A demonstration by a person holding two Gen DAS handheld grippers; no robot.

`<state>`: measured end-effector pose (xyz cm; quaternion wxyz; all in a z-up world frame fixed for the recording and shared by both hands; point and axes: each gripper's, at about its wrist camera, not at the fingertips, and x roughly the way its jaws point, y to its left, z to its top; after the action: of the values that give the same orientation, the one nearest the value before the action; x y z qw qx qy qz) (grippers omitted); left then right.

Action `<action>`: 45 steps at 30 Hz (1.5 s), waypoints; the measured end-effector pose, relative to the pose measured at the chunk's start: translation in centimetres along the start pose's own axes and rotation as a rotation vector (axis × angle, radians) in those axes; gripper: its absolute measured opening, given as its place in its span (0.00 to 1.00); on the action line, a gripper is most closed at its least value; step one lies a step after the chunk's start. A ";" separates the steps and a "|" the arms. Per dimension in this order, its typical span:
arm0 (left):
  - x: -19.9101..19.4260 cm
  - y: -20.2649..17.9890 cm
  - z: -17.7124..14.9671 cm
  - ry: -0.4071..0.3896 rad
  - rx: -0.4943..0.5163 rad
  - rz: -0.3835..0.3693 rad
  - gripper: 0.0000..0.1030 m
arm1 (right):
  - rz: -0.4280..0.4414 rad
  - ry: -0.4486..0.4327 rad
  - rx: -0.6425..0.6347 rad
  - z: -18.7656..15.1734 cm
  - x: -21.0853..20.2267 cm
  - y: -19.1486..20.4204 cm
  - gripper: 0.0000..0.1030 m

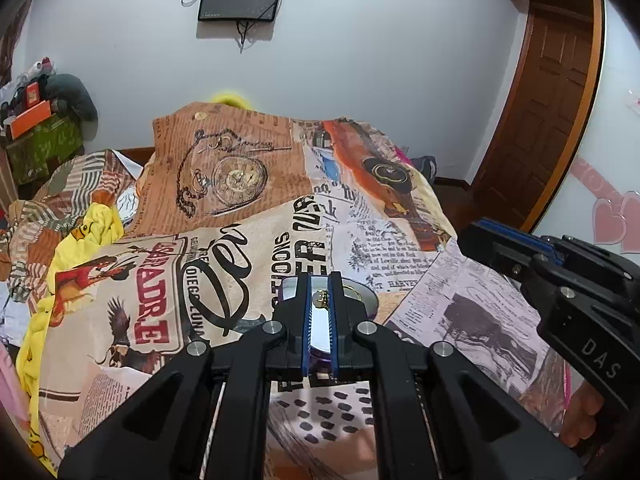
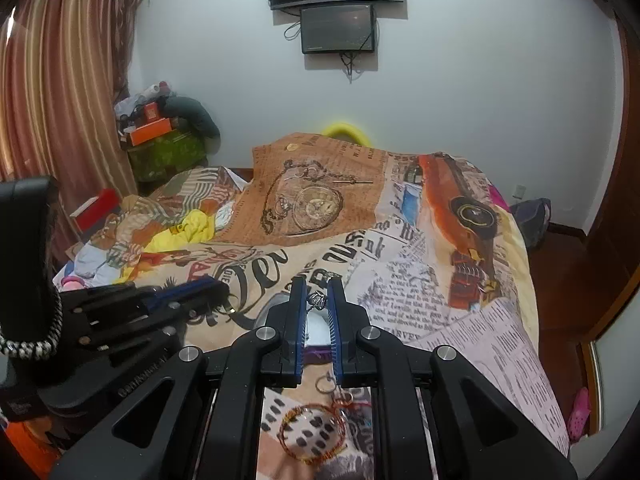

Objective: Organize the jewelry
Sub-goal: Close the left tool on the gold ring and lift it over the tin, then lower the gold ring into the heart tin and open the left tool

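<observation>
In the left wrist view my left gripper (image 1: 320,300) is nearly shut on a small gold earring (image 1: 321,298), held over a round silvery dish (image 1: 366,295) on the bed. In the right wrist view my right gripper (image 2: 318,300) is shut on a small silver ring-like piece (image 2: 317,300) above a white dish with a purple base (image 2: 318,332). Below it on the cover lie an orange beaded bangle (image 2: 310,434), a thin ring (image 2: 325,385) and a copper-coloured ring (image 2: 343,398). The right gripper shows at the right of the left wrist view (image 1: 466,236); the left gripper shows at the left of the right wrist view (image 2: 216,284).
A printed newspaper-pattern bedcover (image 1: 260,248) spans the bed. Yellow cloth (image 1: 96,224) is bunched at the left. Boxes and clutter (image 2: 160,136) stand in the far left corner by a striped curtain (image 2: 60,92). A wooden door (image 1: 548,100) is at the right; screens (image 2: 336,8) hang on the wall.
</observation>
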<state>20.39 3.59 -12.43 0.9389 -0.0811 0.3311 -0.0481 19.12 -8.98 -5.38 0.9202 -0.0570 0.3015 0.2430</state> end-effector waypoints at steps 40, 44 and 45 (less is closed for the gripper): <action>8.4 1.8 -1.0 0.238 0.046 -0.048 0.06 | 0.156 0.366 -0.050 -3.0 11.6 -1.4 0.09; 7.6 1.9 -0.8 0.228 0.044 -0.037 0.06 | 0.154 0.374 -0.062 -2.9 11.4 -1.2 0.09; 7.4 1.9 -0.7 0.225 0.044 -0.036 0.06 | 0.152 0.378 -0.065 -2.8 11.3 -1.1 0.09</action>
<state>25.76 4.35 -17.84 0.8963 -0.0606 0.4317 -0.0808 26.11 -6.00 -14.32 0.8239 -0.1084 0.4642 0.3064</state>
